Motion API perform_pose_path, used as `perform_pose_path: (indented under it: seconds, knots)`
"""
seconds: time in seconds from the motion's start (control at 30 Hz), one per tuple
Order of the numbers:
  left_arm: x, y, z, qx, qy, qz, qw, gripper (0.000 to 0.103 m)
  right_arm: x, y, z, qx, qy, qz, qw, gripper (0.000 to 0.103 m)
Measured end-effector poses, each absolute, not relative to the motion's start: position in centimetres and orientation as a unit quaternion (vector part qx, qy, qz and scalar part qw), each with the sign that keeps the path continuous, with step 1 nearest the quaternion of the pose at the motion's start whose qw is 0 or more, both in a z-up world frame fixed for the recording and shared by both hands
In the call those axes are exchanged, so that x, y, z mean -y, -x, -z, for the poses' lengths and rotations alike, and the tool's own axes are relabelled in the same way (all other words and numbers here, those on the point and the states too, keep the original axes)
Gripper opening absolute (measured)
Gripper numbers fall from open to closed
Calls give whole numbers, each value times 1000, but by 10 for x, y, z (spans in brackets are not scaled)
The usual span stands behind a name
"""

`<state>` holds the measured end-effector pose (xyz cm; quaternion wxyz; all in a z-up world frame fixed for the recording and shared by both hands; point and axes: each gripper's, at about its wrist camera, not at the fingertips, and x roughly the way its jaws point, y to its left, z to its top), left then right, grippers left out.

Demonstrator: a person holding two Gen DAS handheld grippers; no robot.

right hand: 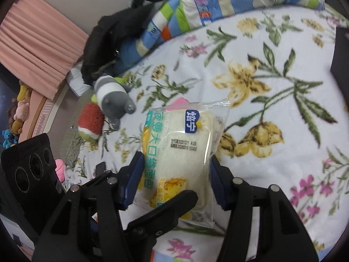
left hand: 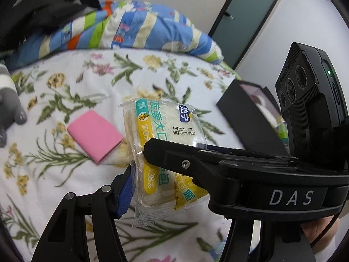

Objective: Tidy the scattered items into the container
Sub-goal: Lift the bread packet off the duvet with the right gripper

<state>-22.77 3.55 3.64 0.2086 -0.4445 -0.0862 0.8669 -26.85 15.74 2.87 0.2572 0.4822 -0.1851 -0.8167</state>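
A clear-wrapped pineapple bread packet (right hand: 181, 152) is seen between the jaws of the right gripper (right hand: 176, 174). In the right wrist view the blue pad (right hand: 133, 180) on one side is pressed against the packet's edge and the opposite pad (right hand: 218, 185) is met by its other edge, so the jaws are closed to the packet's width and the packet is gripped. Its lower half lies between the pads, while its labelled upper half projects forward beyond the fingertips over the floral bedspread (right hand: 272, 91).

In the left wrist view the same bread packet (left hand: 165, 152) is shown held upright, with the right gripper (left hand: 240, 170) crossing in front of it from the right. Only one blue-padded finger (left hand: 125, 194) of the left gripper (left hand: 139, 196) is visible, just beside the packet's lower left edge; its other finger is hidden behind the right gripper, so the gap of the left jaws cannot be told.

A folded pink cloth (left hand: 94, 136) is laid on the bedspread (left hand: 54, 174) just left of the packet. A black open box (left hand: 246, 111) is placed to the right. A grey striped plush toy (right hand: 113, 97) is seen near the bed's far edge, and a striped quilt (left hand: 135, 28) is heaped behind.
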Motion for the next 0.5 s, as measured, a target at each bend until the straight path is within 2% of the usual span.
perform_pose_path:
  seconds: [0.5]
  knots:
    - [-60, 165, -146, 57, 365, -902, 226, 63, -184, 198, -141, 177, -403, 857, 269, 57]
